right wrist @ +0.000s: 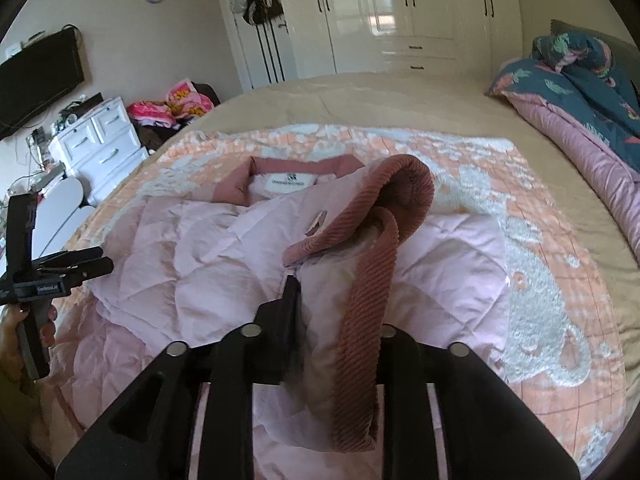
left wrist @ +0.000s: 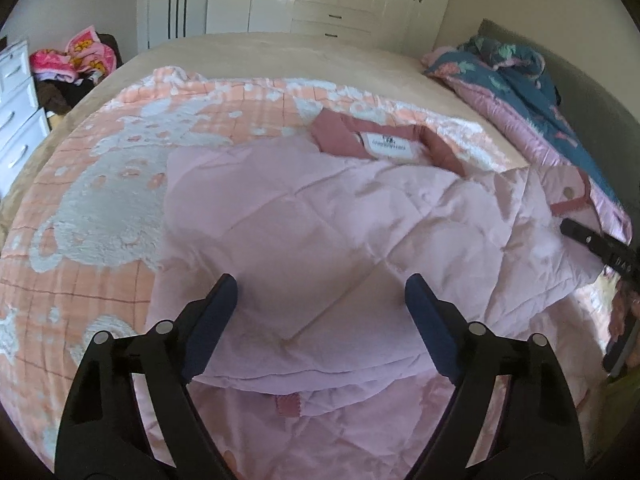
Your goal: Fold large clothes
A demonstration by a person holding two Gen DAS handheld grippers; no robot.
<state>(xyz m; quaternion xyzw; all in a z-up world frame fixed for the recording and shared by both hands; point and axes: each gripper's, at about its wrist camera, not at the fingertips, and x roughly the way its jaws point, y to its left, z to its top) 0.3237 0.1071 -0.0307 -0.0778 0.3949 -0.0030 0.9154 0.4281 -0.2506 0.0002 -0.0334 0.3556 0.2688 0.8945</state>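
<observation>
Left gripper (left wrist: pixel 320 300) spread wide; right gripper (right wrist: pixel 332 292) clamped on cloth

left wrist: low over jacket (left wrist: pixel 320 216) | right wrist: same, closer

Beige bed (left wrist: pixel 248 46) carries peach blanket (left wrist: pixel 100 184), pink jacket (left wrist: pixel 320 216), rumpled quilt (left wrist: pixel 520 92).

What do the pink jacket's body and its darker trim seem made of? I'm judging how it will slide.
Pink jacket: thin woven shell, probably nylon or polyester, faint sheen, quilted seams, puffy fill. Darker trim, held by the right gripper: ribbed, matte, looks like corduroy.
</observation>
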